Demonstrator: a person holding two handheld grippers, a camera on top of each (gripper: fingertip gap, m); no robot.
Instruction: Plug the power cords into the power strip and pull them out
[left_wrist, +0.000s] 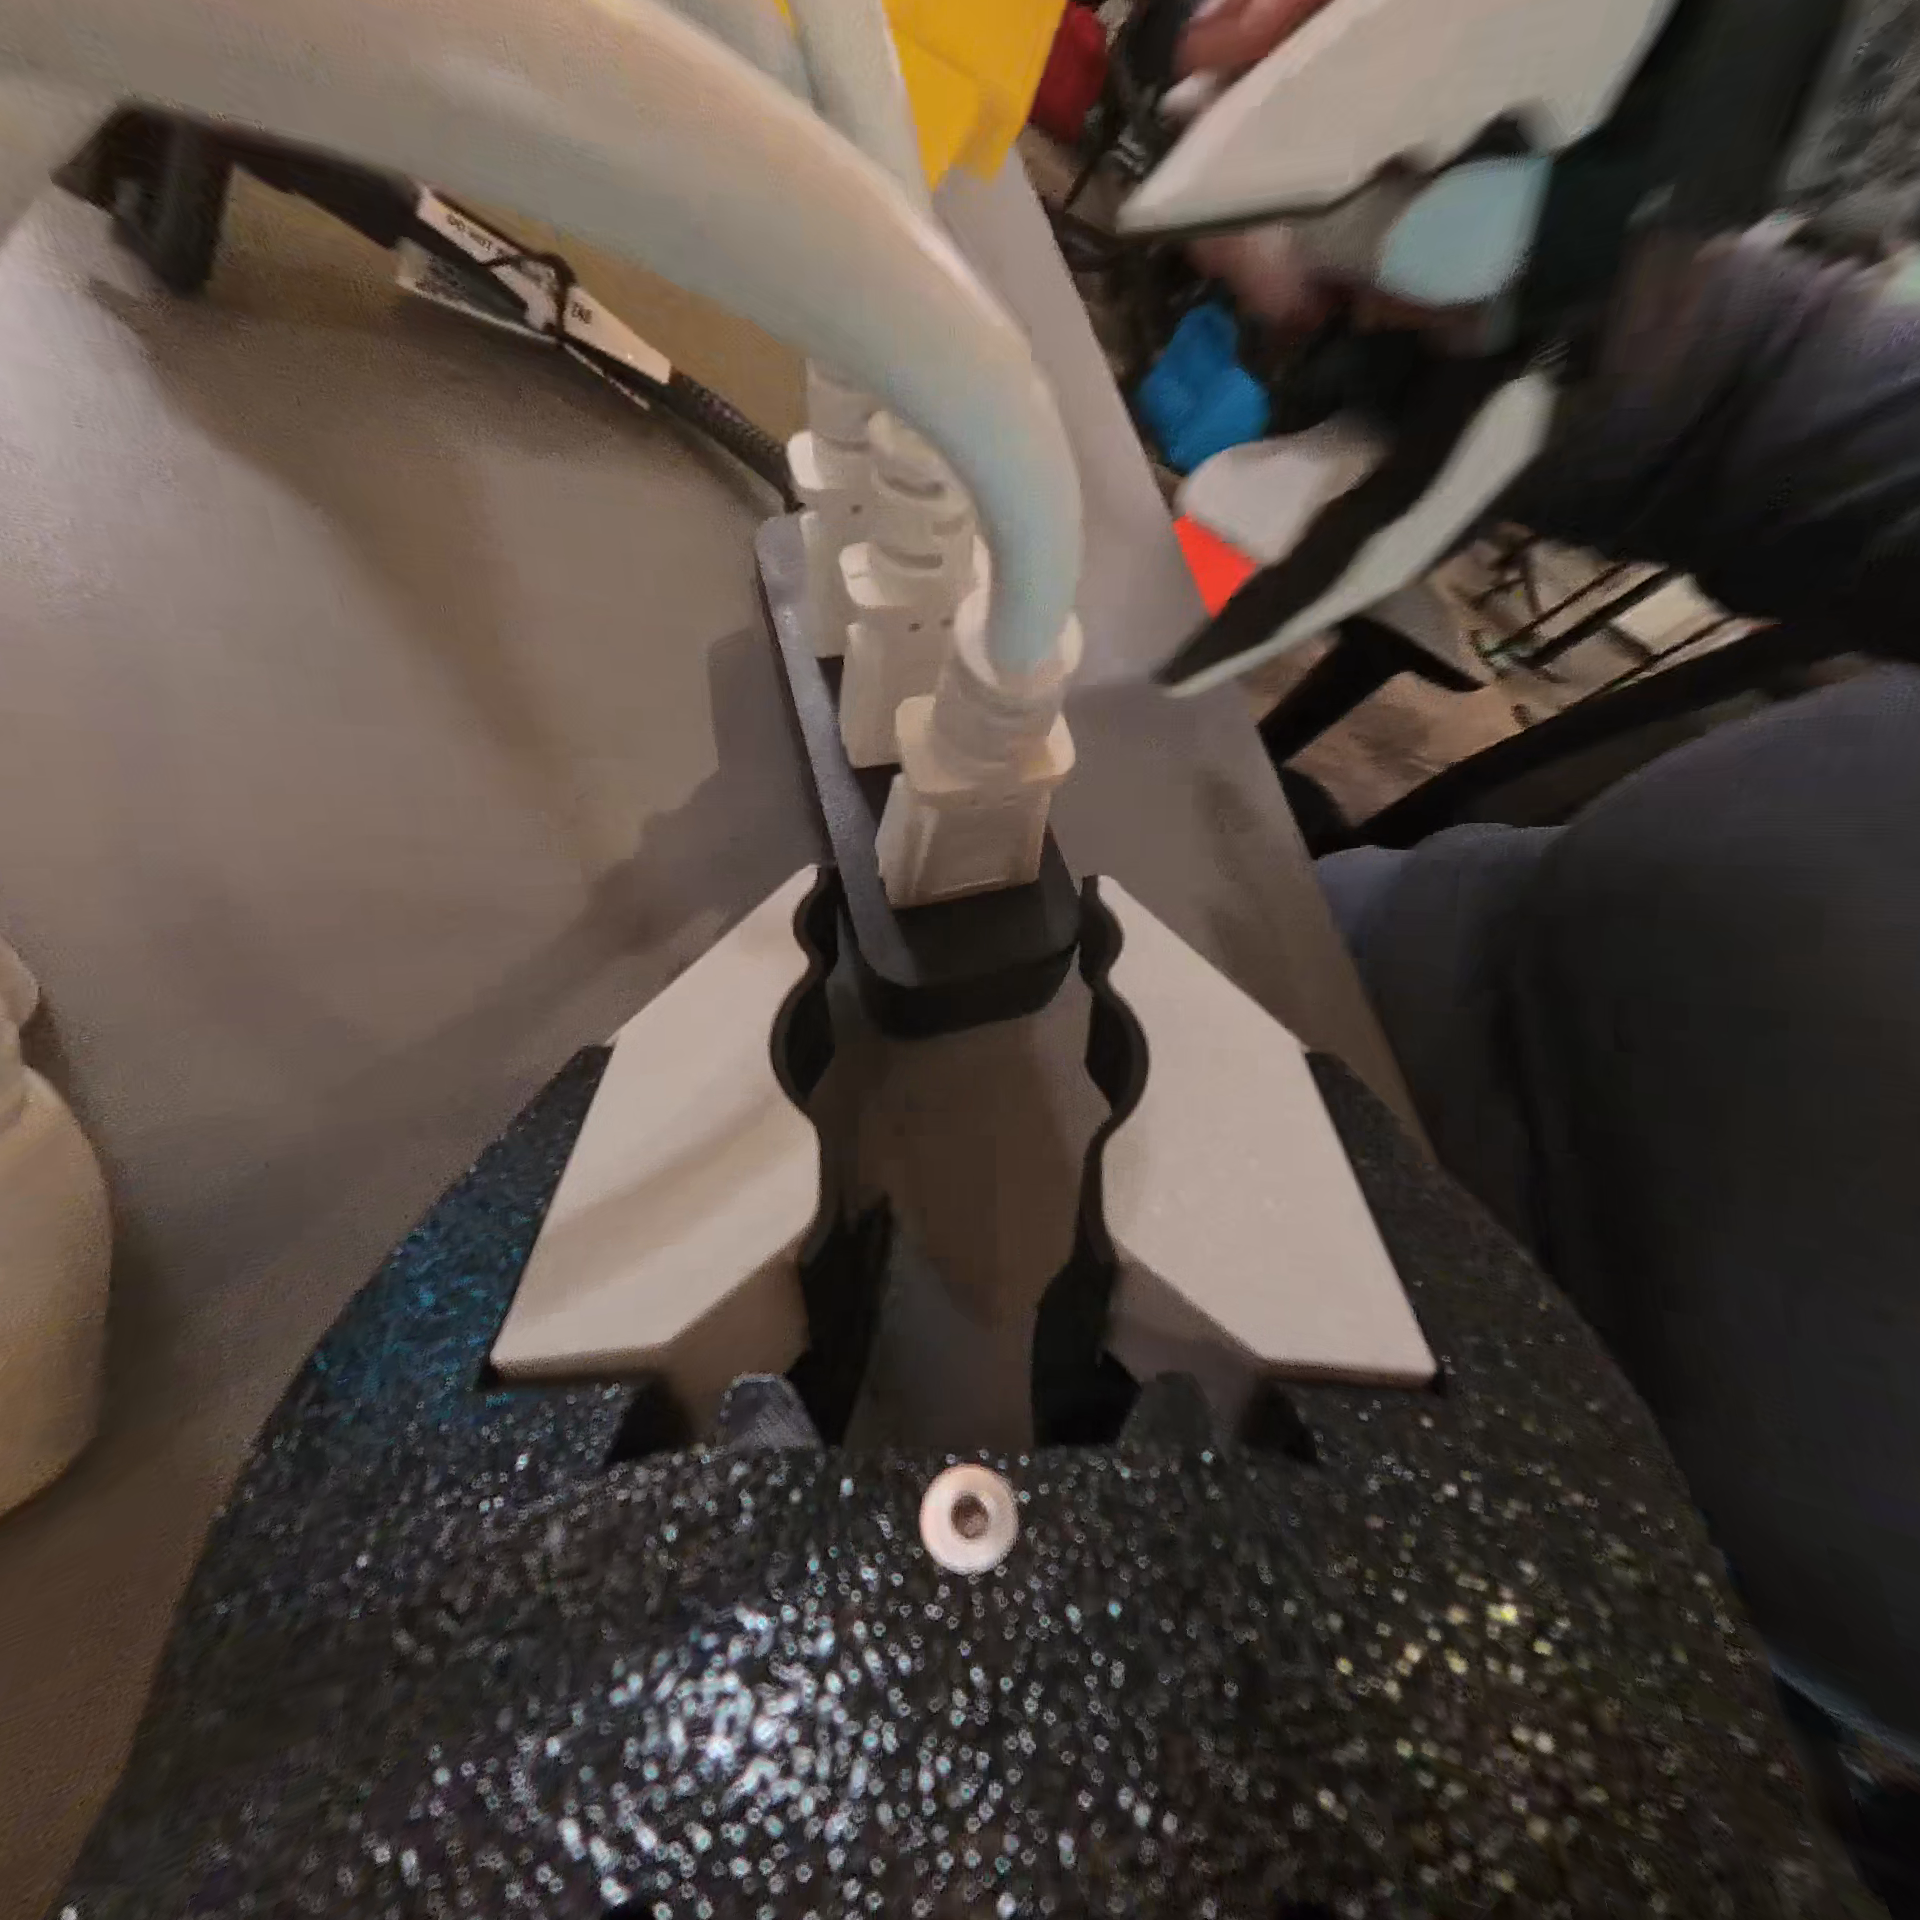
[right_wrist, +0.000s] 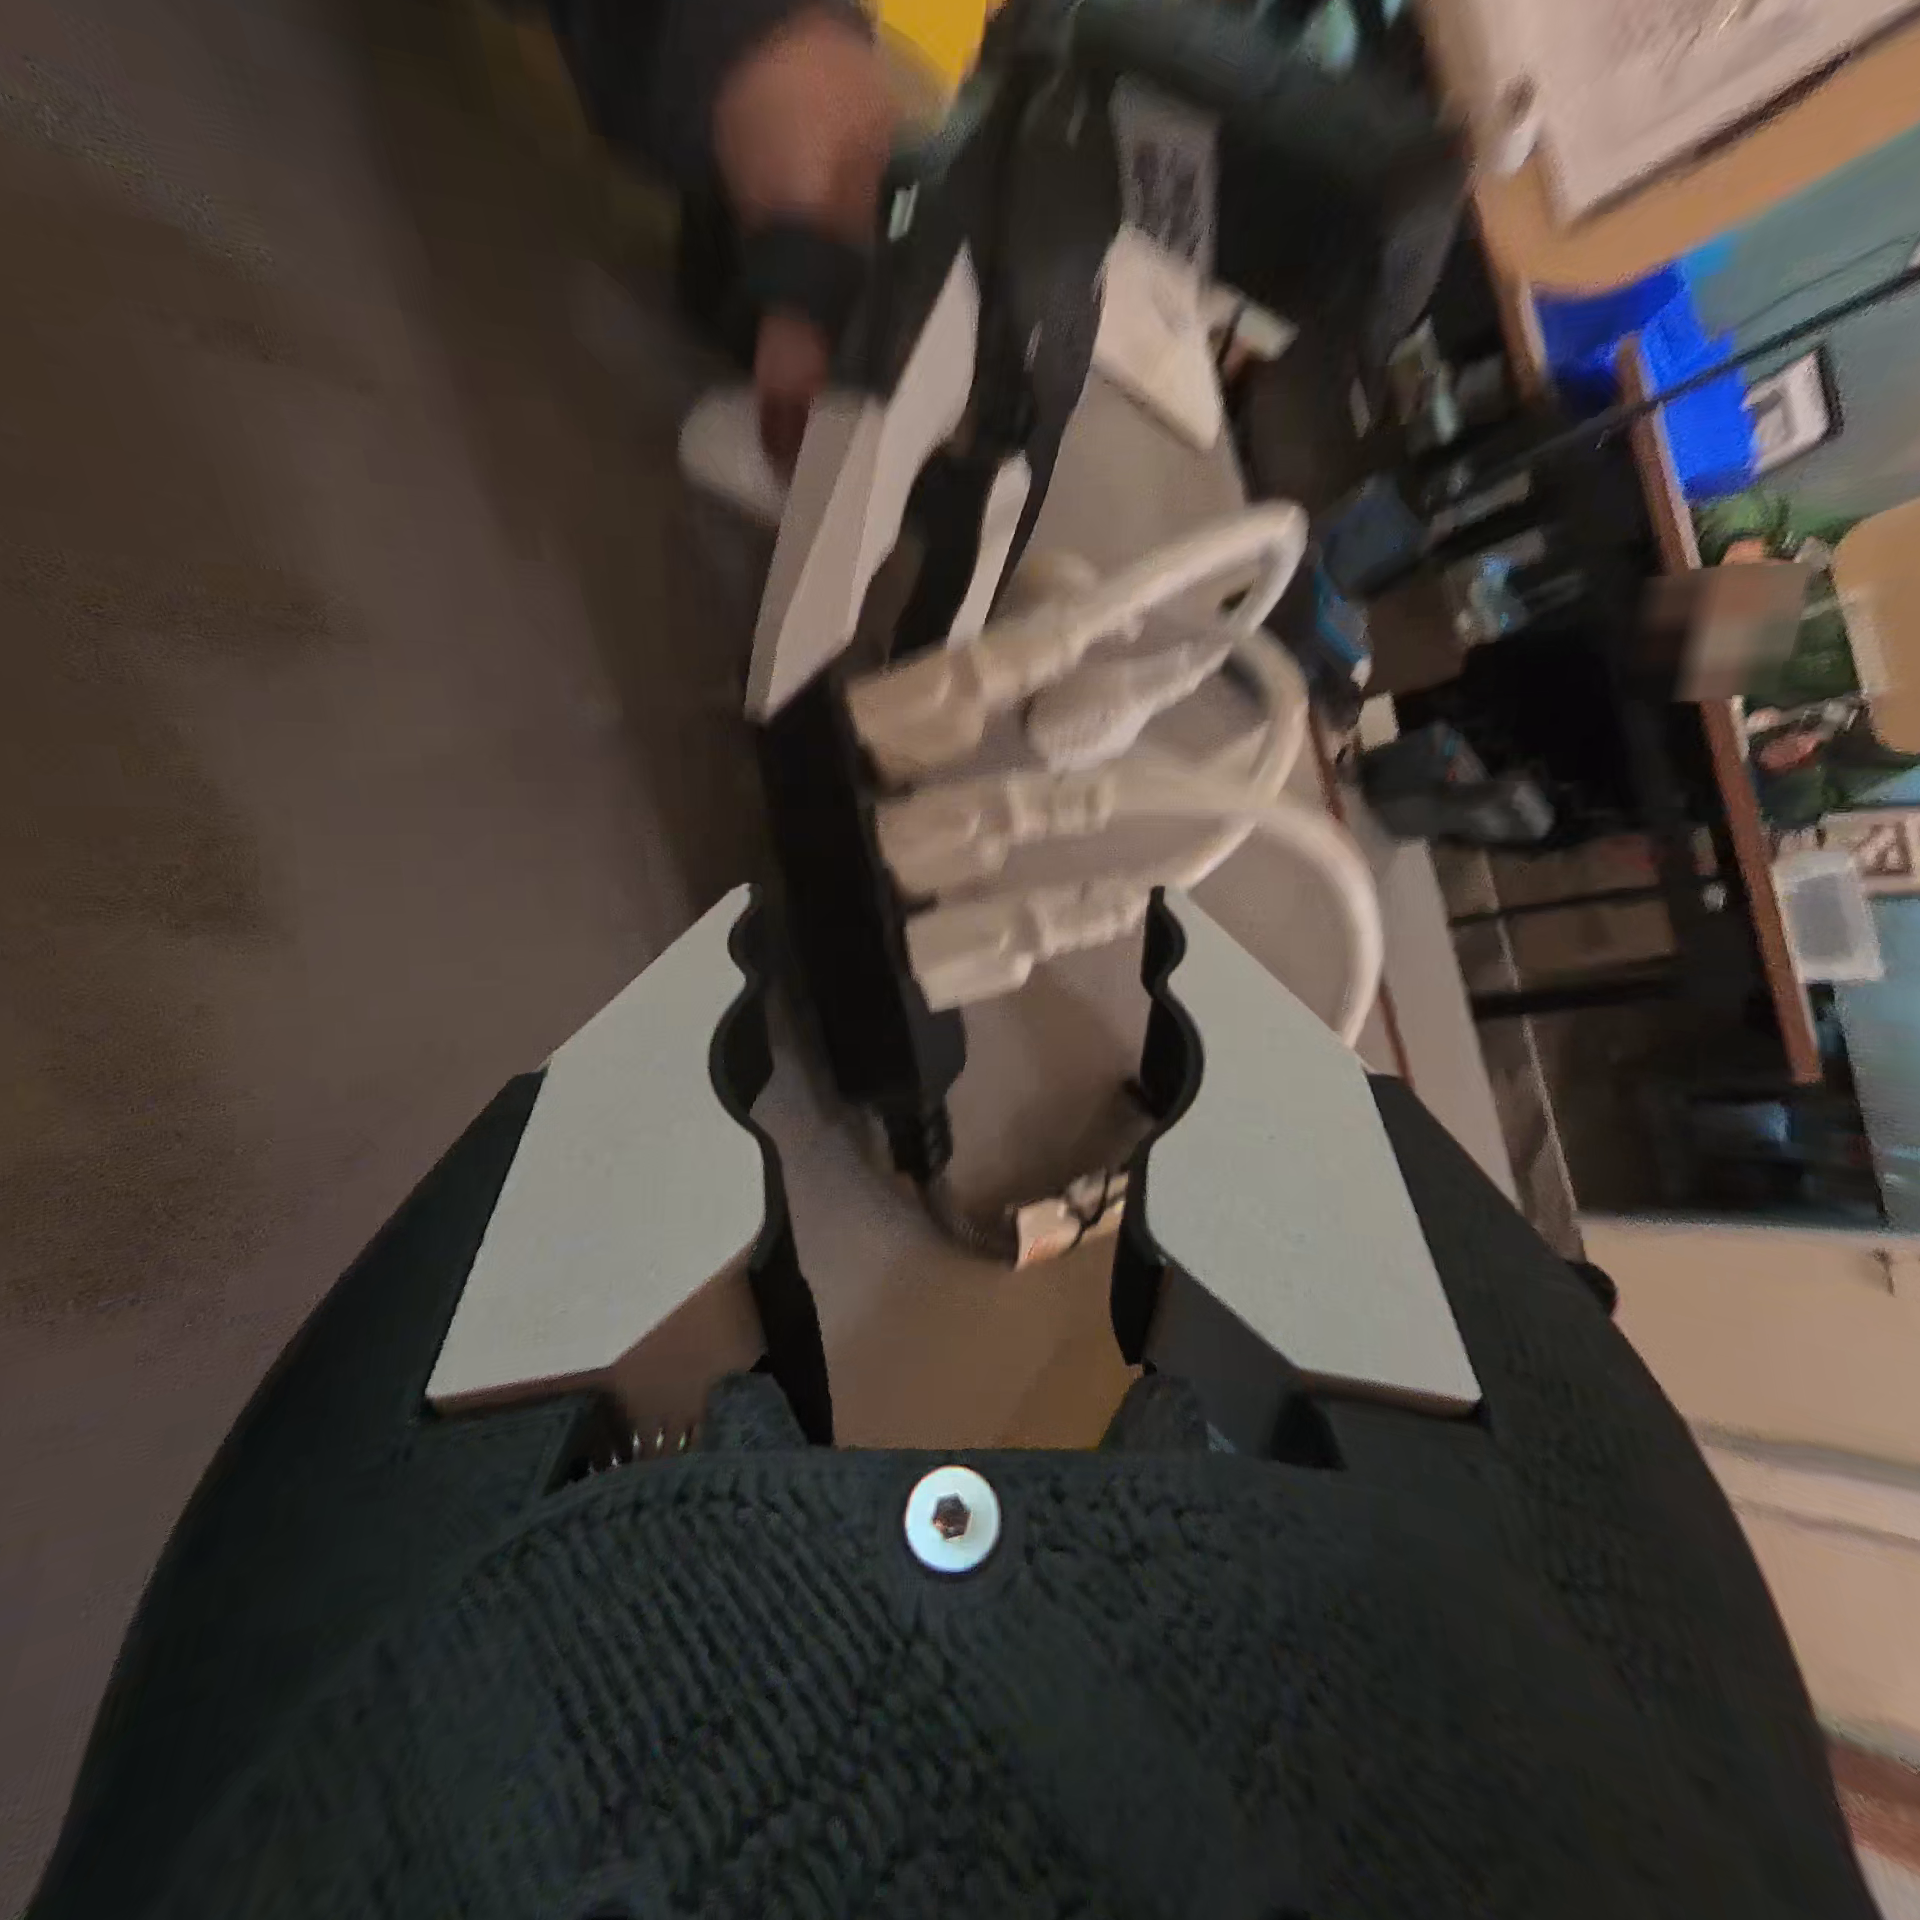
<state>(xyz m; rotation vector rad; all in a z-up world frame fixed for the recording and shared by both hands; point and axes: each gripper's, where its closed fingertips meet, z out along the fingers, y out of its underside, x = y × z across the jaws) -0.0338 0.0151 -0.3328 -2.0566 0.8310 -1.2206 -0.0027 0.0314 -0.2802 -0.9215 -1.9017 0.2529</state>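
**Left tongs clamp the strip's end; right tongs hang free beside it**

A white tag (left_wrist: 540, 301) with dark print is tied to the black braided cable (left_wrist: 717, 436) that runs up and to the left of the left tongs (left_wrist: 961, 935); its print is too blurred and slanted to make out. No brand mark shows on any other item.

The left tongs are clenched on the near end of the black power strip (left_wrist: 966, 966), which sits squarely between their two tips and stretches away from them over the grey counter (left_wrist: 312, 727). Three white plugs (left_wrist: 971, 821) stand seated in a row in the strip, the nearest just beyond the tips, and their thick white cords (left_wrist: 790, 239) arch up and off to the left.

Up and to the right of the left tongs, the right tongs (left_wrist: 1195, 582) show blurred, released, with nothing between them.

In the right wrist view the right tongs (right_wrist: 956, 914) stand spread apart and empty. The power strip (right_wrist: 852, 935) lies just ahead of their tips, nearer the left finger, with the closest plug (right_wrist: 997, 940) in the gap's line of sight but not gripped.
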